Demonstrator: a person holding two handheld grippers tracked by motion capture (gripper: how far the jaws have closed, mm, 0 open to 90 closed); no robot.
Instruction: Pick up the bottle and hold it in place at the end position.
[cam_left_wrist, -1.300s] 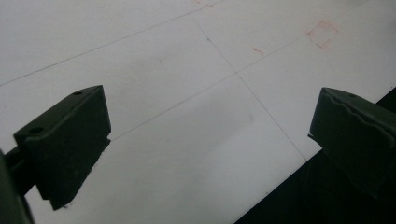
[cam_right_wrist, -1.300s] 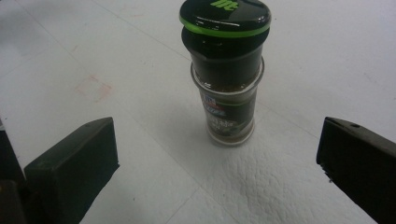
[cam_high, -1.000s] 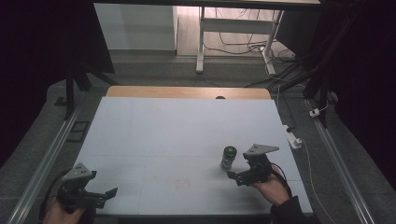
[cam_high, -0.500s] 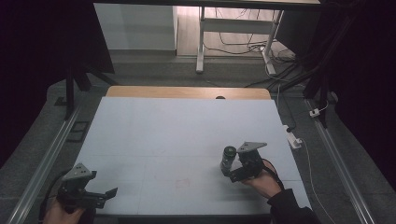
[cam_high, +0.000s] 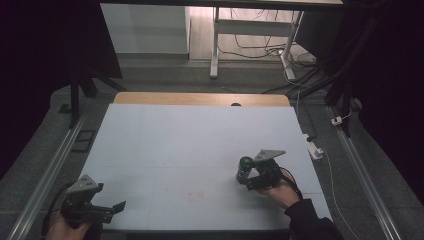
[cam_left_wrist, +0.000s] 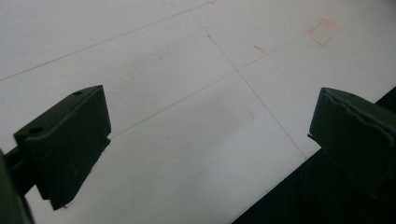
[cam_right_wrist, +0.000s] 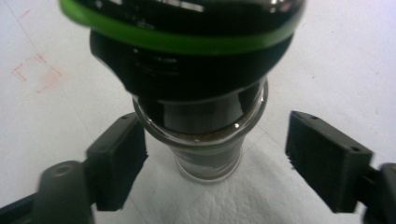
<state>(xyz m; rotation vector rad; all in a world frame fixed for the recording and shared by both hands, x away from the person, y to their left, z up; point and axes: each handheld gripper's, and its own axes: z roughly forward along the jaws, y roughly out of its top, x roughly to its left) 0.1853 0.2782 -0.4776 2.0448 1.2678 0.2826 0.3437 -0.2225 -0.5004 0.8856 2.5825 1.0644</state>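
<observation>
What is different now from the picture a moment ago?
The right gripper has slid left across the table to the little bottle with the green ring. Its jaws have just been closing, with the bottle between them; one pad looks close against it, the other is still apart, so it isn't gripped yet. The bottle stands where it was, and the left gripper has stayed put, open.

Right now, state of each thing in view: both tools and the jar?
Left tool: open, nothing between the jaws, held over the table's near left corner.
Right tool: jaws have just been closing around the jar; the right pad is not yet touching it.
Glass jar: upright on the white table, black cap with green ring on, dark contents.
</observation>
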